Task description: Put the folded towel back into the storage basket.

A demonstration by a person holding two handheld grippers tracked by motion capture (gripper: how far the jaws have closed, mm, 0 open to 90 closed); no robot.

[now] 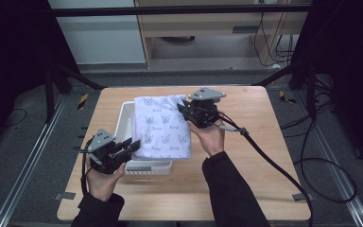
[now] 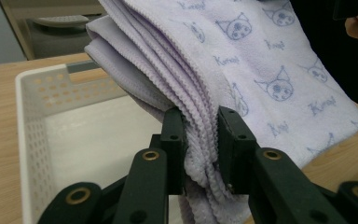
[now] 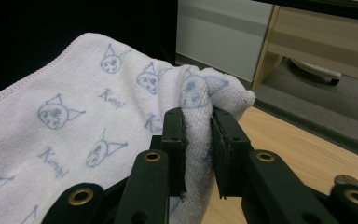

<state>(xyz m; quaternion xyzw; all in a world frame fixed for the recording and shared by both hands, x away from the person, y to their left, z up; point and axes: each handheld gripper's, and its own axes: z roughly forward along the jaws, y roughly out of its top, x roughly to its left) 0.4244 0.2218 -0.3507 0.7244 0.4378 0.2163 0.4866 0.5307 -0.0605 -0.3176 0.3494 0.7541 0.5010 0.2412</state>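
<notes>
both grippers (image 1: 131, 144) (image 1: 183, 109) pinching folded towel (image 1: 163, 125) corners

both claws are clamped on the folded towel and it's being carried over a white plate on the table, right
Not quite: it is a white perforated basket, not a plate; the left gripper view shows its holed walls. The rest holds: the left claw and the right claw are each clamped on the folded towel, held over the basket on the table.

High view looks down on table (image 1: 246, 179); gripper views sit close; all share towel (image 1: 163, 125).
</notes>
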